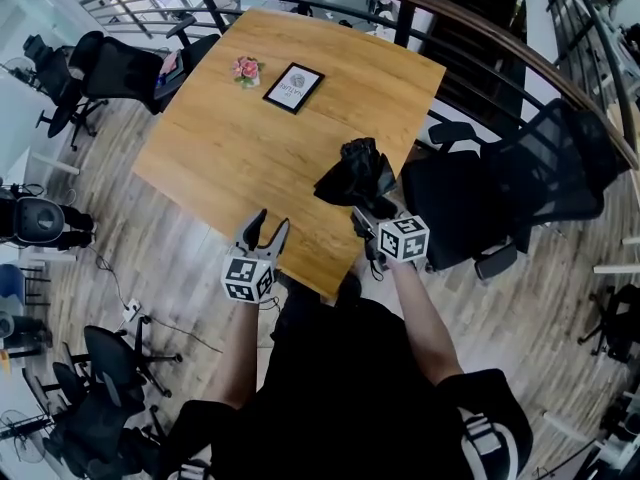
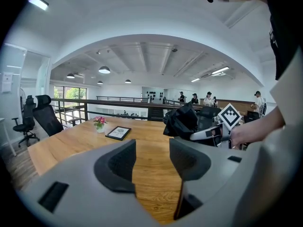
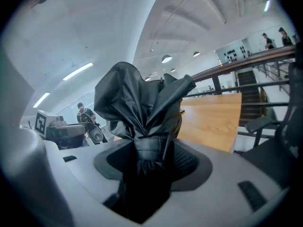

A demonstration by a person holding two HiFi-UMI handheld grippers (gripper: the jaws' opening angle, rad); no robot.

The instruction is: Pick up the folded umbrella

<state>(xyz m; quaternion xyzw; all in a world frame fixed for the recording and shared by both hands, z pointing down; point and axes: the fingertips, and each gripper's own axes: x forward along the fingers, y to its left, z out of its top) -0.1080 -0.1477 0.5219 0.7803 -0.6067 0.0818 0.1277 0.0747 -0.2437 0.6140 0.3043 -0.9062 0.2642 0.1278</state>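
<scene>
My right gripper (image 3: 151, 162) grips the black folded fabric umbrella (image 3: 142, 100), held clear above the light wooden table's (image 1: 250, 138) near edge. My left gripper (image 2: 152, 162) is empty, jaws apart. The pickup looks done.

Bare wood spreads across the table (image 1: 230, 148) ahead of the left gripper (image 1: 273, 220); a flower pot (image 1: 246, 70) and a framed card (image 1: 293, 87) stand near its far edge. A black chair (image 1: 500, 198) crowds the right edge beside the umbrella (image 1: 358, 173)
</scene>
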